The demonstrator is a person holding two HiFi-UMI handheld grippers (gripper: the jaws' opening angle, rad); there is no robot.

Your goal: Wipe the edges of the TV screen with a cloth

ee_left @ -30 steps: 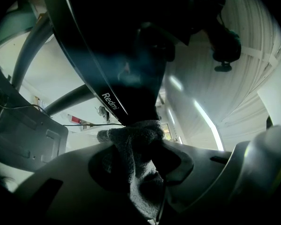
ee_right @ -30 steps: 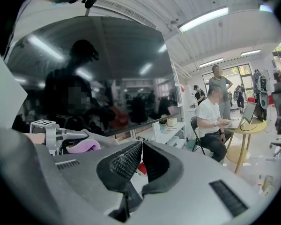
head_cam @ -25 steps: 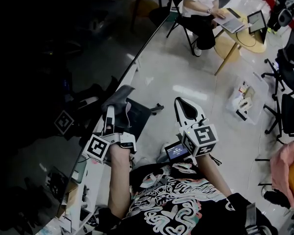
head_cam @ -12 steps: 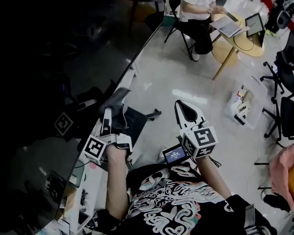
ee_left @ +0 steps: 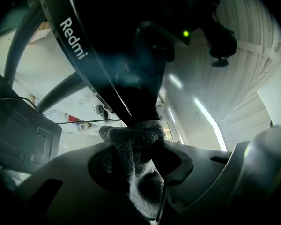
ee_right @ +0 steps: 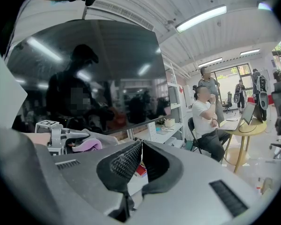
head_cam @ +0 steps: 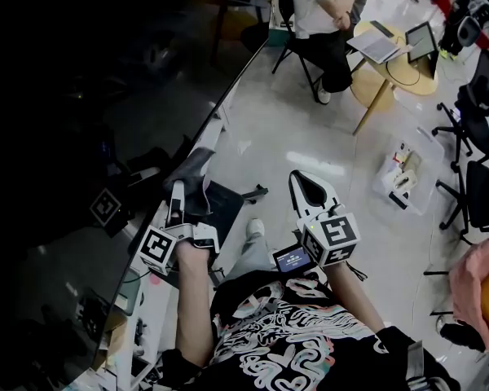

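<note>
my left tool is pinching the grey cloth. the cloth is pushed up against the dark edge of the tv screen, by the word redmi. my right tool has its tips pressed together, holding nothing, beside the tv.

A: Background?
B: Seated person in a white shirt at a round wooden table, with a laptop on it.
A: Floor?
B: Clear plastic bin near the table. Black office chairs at right.
</note>
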